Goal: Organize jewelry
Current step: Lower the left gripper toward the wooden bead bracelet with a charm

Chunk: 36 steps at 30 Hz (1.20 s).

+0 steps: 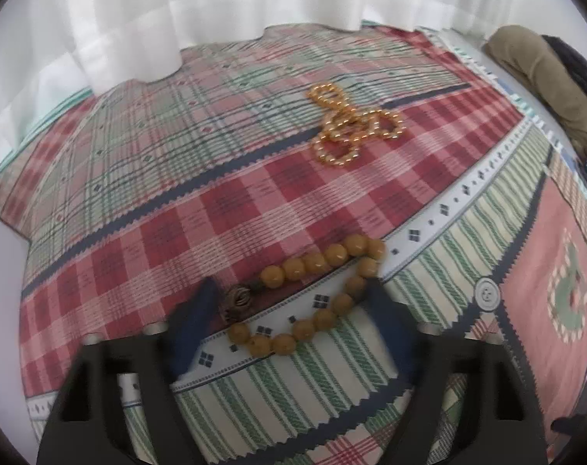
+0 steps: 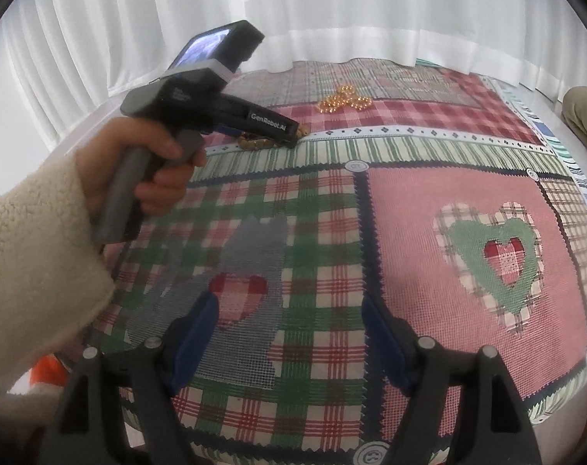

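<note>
An amber bead bracelet (image 1: 316, 294) with a dark carved bead lies on the patchwork cloth (image 1: 254, 201). My left gripper (image 1: 293, 298) is open, low over it, with its blue fingers on either side of the loop. A gold bead necklace (image 1: 351, 124) lies in a heap farther back. In the right wrist view the left gripper (image 2: 293, 137) sits over the bracelet (image 2: 254, 141), and the gold necklace (image 2: 341, 100) lies beyond. My right gripper (image 2: 289, 310) is open and empty above a plaid patch.
White curtains (image 2: 332, 7) hang behind the cloth. A person's leg in olive trousers (image 1: 545, 77) sits at the far right. A red heart patch (image 2: 502, 259) is to the right of my right gripper. An orange object (image 2: 47, 372) shows at the lower left.
</note>
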Motion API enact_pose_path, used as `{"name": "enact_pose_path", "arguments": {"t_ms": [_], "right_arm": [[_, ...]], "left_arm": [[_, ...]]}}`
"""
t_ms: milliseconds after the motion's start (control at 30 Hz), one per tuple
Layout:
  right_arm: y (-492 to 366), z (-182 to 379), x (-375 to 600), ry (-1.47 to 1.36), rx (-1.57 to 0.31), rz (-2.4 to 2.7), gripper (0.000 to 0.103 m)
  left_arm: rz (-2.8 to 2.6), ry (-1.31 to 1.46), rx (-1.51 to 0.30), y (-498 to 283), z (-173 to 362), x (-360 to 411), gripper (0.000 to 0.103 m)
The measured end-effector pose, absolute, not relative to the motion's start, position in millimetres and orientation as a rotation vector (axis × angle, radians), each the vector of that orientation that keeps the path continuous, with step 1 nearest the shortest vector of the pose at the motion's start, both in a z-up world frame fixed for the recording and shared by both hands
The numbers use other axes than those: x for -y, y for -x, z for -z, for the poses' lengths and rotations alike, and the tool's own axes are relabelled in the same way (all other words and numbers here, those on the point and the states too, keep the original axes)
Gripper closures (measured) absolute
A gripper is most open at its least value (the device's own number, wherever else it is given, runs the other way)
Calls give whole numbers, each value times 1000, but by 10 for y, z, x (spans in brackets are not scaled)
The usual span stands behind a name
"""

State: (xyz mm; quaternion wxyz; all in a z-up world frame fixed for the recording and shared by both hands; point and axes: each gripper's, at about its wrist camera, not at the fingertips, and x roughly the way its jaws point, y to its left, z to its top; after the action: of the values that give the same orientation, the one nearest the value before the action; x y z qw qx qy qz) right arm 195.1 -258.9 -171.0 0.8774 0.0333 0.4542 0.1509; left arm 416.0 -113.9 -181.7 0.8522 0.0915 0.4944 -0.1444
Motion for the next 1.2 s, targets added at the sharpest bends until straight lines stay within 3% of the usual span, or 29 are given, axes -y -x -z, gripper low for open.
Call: {"name": "enact_pose_path", "arguments": {"t_ms": [67,300,633,800,1067,1200], "right_arm": [[-1958,1724,2583,-70,-950,-314,25],[-1959,1734,2522,-63,-955,-325,25],[-2026,1642,2509,-48,-962,-354,25],[-2215,1522,2457,7,-981,-404,25],[-2533,1394,2425,80,-973,-420,25],[-2748,1450,2486,77,-1002,-418,25]], "left_arm": [[314,-195,-1016,-4119,1792,1119,78],[235,-96,-1037,-3924,1776,792,79],[89,-18,-1111,-2993,1744,124,78],[59,15,-1113,-2782,1748,-4,77],[68,12,-1096,-2678,1755,0,44],[71,34,-1097,-2666,1749,-27,38]]}}
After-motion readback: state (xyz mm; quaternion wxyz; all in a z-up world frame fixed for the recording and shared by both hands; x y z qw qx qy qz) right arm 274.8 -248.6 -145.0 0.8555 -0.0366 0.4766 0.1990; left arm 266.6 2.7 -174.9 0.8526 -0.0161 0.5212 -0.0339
